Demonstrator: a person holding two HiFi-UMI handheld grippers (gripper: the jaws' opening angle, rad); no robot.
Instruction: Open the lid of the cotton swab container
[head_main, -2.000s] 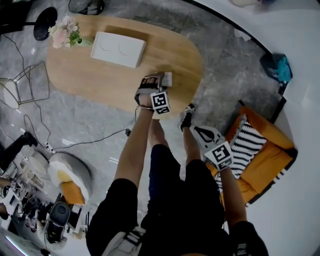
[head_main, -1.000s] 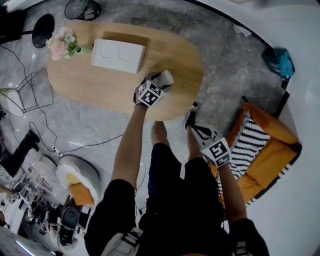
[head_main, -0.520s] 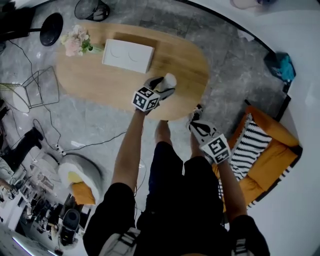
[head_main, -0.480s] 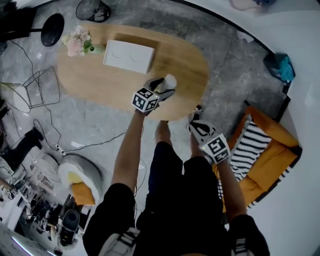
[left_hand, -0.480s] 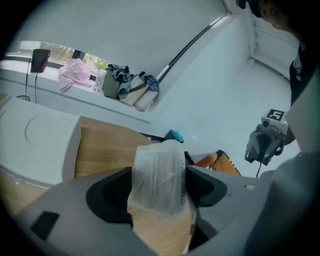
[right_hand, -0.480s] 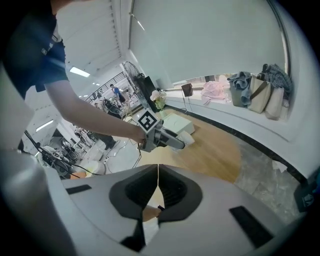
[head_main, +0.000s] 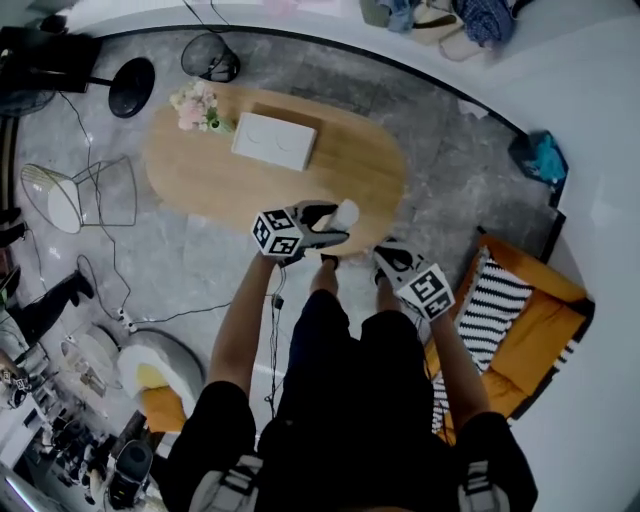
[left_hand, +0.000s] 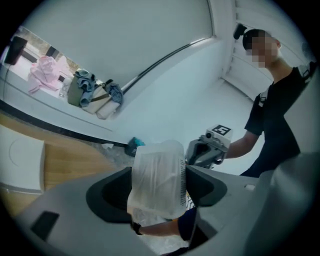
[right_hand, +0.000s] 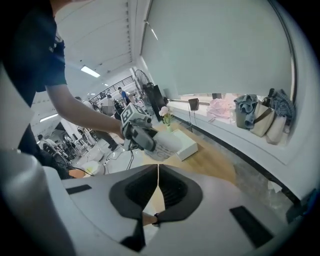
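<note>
The cotton swab container (head_main: 345, 212) is a translucent white tub. My left gripper (head_main: 334, 230) is shut on it and holds it up in the air at the near edge of the wooden table (head_main: 200, 170). In the left gripper view the container (left_hand: 157, 180) fills the gap between the jaws and its lid looks closed. My right gripper (head_main: 386, 256) is shut and empty, a short way right of the container. The left gripper view shows that right gripper (left_hand: 206, 150) just beyond the tub. From the right gripper view, the shut jaws (right_hand: 158, 186) point at the left gripper (right_hand: 139, 131) and the container (right_hand: 167, 145).
A flat white box (head_main: 274, 141) and a small bunch of flowers (head_main: 195, 105) rest on the table's far half. An orange armchair with a striped cushion (head_main: 510, 320) stands to my right. A wire stool (head_main: 75, 195) and cables lie on the floor to the left.
The left gripper has lifted the container off the table and drawn it toward the table's near edge. The right gripper has come up closer to it, still shut.
</note>
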